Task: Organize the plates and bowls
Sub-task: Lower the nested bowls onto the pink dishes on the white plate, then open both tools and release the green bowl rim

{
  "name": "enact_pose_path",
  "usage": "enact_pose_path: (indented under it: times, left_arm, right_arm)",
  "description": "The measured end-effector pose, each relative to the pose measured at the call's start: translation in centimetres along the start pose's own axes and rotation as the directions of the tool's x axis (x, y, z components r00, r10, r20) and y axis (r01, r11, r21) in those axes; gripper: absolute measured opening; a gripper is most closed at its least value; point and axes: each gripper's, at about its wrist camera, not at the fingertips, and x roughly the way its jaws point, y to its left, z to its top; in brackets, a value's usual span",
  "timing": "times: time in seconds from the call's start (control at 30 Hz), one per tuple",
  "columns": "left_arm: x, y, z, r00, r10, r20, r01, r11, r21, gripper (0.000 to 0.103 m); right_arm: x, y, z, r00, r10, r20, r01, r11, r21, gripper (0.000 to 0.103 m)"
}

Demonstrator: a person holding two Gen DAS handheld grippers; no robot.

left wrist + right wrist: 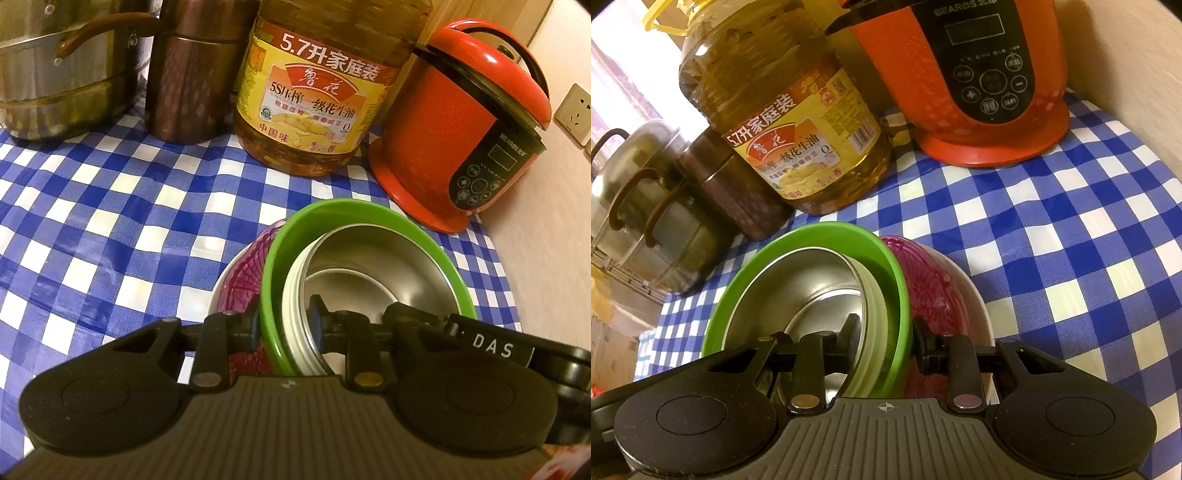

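A steel bowl [369, 258] with a white ribbed outside sits inside a green bowl [332, 207]. Both rest in a white bowl with a magenta pattern [242, 284] on the blue checked tablecloth [110, 221]. My left gripper [285, 319] is shut on the walls of the green and steel bowls, one finger inside the steel bowl and one outside the green rim. From the opposite side, my right gripper [884, 334] pinches the same two walls of the steel bowl [812, 284] and green bowl [820, 230]. The patterned bowl [934, 291] lies under its outer finger.
Behind the bowls stand a large oil bottle [310, 99], a red electric cooker [454, 133], a brown canister [188, 74] and a steel steamer pot [62, 66]. A wall with a socket [574, 114] closes off the table's right side.
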Motion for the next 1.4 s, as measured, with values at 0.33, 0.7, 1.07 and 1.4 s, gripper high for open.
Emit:
enact_pose_path:
  times: [0.33,0.7,1.07,1.4]
  left_arm:
    - [-0.8,-0.1,0.2,1.000,0.002,0.017,-0.002,1.000,0.002,0.025]
    - [-3.2,-0.7,0.2,0.999,0.007,0.053,-0.008,1.000,0.015,0.034]
    - [-6.1,-1.0,-0.6,0.997,0.010,0.075,-0.012,1.000,0.027,0.044]
    - [-8.3,-1.2,-1.4,0.995,0.025,0.094,-0.028,0.999,0.035,0.062]
  right_arm:
    - [-1.1,0.8,0.5,0.999,0.018,0.051,-0.016,0.999,-0.042,0.047]
    - [-2.9,0.9,0.2,0.998,0.018,0.054,-0.016,0.999,-0.047,0.050]
    - [-5.4,1.3,-0.5,0.998,0.025,0.060,-0.023,0.999,-0.041,0.051]
    - [-7.4,2.0,-1.1,0.998,0.028,0.060,-0.025,0.998,-0.054,0.051]
